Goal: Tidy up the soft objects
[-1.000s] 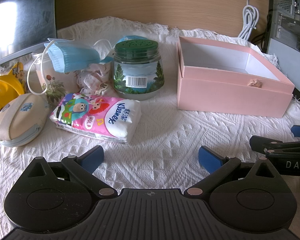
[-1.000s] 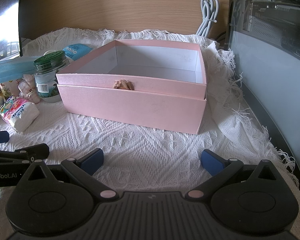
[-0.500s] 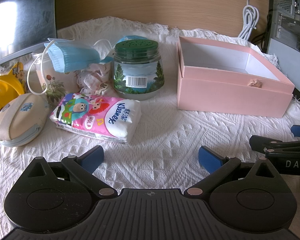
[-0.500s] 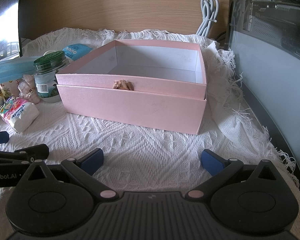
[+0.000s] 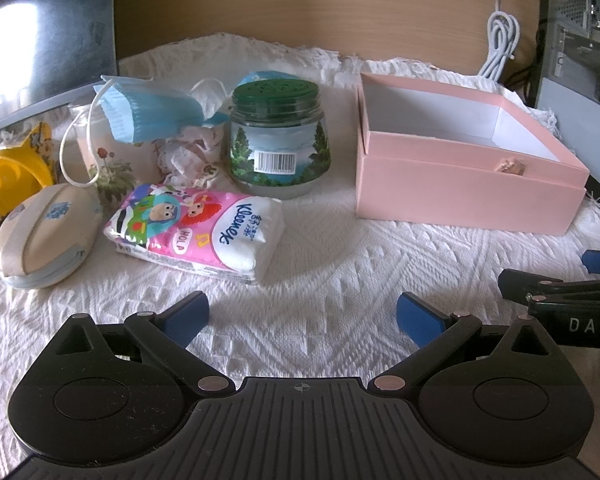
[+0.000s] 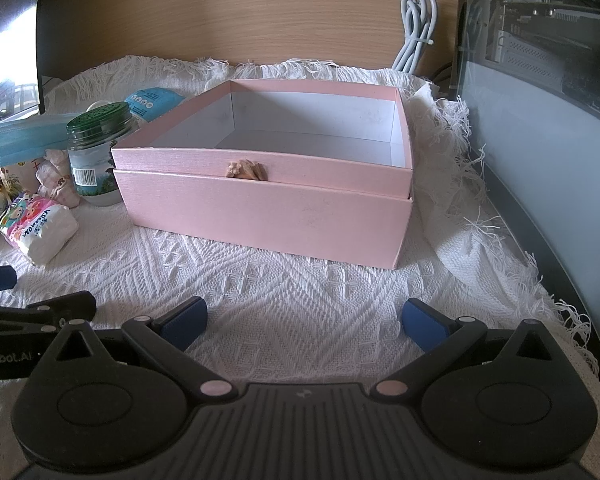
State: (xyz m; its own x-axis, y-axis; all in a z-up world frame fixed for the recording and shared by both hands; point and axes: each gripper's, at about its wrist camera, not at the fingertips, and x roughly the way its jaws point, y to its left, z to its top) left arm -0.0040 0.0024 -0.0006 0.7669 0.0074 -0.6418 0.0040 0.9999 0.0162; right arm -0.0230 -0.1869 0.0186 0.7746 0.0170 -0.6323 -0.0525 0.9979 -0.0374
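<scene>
Both the left claw (image 5: 302, 314) and the right claw (image 6: 305, 320) hung released and empty, nothing yet picked; the tissue pack (image 5: 198, 236) lay left of the empty pink box (image 5: 464, 176), calling for a gentle squeeze

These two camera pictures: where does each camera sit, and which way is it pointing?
Left wrist view: sits on the left gripper, looking forward at the Kleenex tissue pack and green-lidded glass jar; its own open fingers show, plus the right gripper's tip at the right edge.
Right wrist view: sits on the right gripper, facing the open pink cardboard box; its open fingers show.
Shared: box, jar, tissue pack, white woven cloth.
</scene>
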